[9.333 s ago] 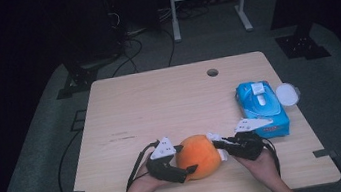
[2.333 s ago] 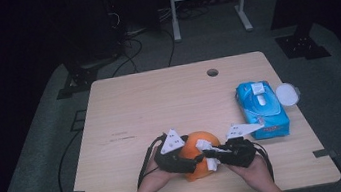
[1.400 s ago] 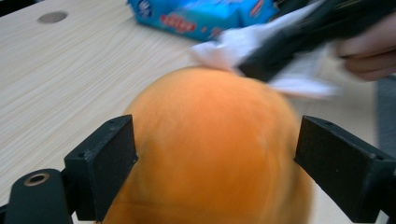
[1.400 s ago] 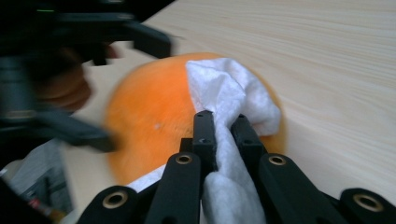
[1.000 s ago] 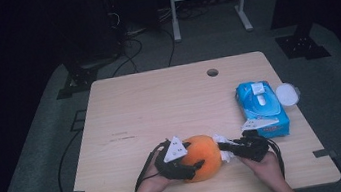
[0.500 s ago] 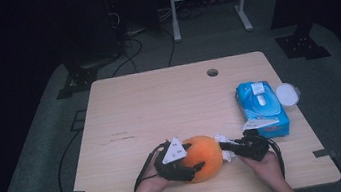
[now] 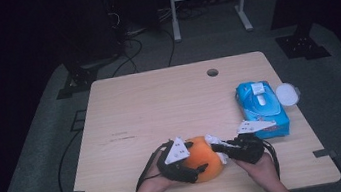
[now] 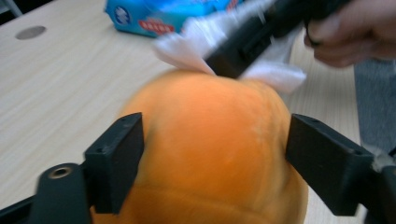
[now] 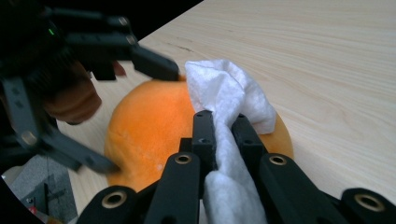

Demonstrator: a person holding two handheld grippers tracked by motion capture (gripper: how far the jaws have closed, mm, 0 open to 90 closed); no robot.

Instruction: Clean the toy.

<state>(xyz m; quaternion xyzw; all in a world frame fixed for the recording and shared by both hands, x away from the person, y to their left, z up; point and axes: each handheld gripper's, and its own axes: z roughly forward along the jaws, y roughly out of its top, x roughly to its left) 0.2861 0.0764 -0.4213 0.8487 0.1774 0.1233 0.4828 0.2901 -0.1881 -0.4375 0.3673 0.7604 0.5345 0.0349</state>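
Observation:
A round orange fruit [image 7: 206, 159] lies near the table's front edge. My left gripper [image 7: 195, 160] straddles it from the left. In the left gripper view its jaws [image 8: 215, 144] stand on either side of the fruit [image 8: 210, 154]; they have just been opening and the pads sit at its skin without squeezing. My right gripper [image 7: 214, 146] comes in from the right, shut on a crumpled white wipe [image 9: 224, 93]. The wipe rests against the top of the fruit [image 9: 144, 126].
A blue pack of wipes [image 7: 261, 108] lies at the table's right edge, a white round lid [image 7: 287, 94] beside it. The wooden table [image 7: 160, 107] has a cable hole [image 7: 212, 72] near its far edge. Dark floor and stands surround it.
About two seconds ago both grippers sat closer over the fruit; the left one has since settled on its left side. Over the last second nothing visibly shifts in the high view.

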